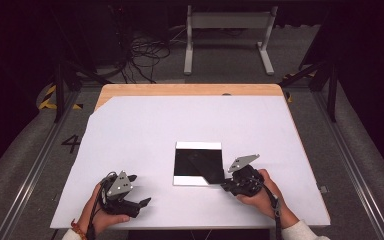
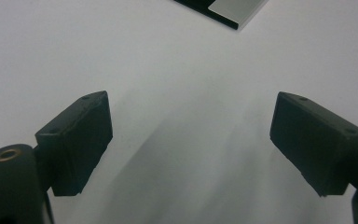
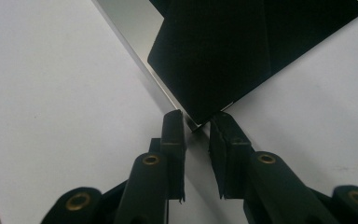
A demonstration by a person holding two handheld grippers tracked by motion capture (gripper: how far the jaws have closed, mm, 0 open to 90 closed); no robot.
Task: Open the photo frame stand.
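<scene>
**Right Tongs Nose Up to the Corner of the Black Sheet**

Here we are at the table, and the action sits on the right side. The right gripper [image 1: 226, 184] has its tips at the near right corner of the black sheet [image 1: 200, 162], and the right gripper view puts us in close: the sheet [image 3: 223, 51] spreads out ahead of the jaws, its corner pointing straight down into the narrow gap between the 2 pads. A small slit of daylight shows between them, and the corner tip sits at its mouth. Whether the pads actually press on the paper I cannot tell; they look close to clenched with the corner just reaching them.

The sheet lies flat on the white table cover [image 1: 130, 140], with pale strips along its far and near edges and a folded flap running diagonally across its black face. A silvery underside [image 3: 135, 32] shows to the left of the right jaws.

Over to the left gripper [image 1: 137, 192]: released, jaws standing wide apart with bare white cover between them. It rests well to the left of the sheet, and only a corner of the sheet [image 2: 233, 11] peeks in far ahead of it, up and to the right.
</scene>
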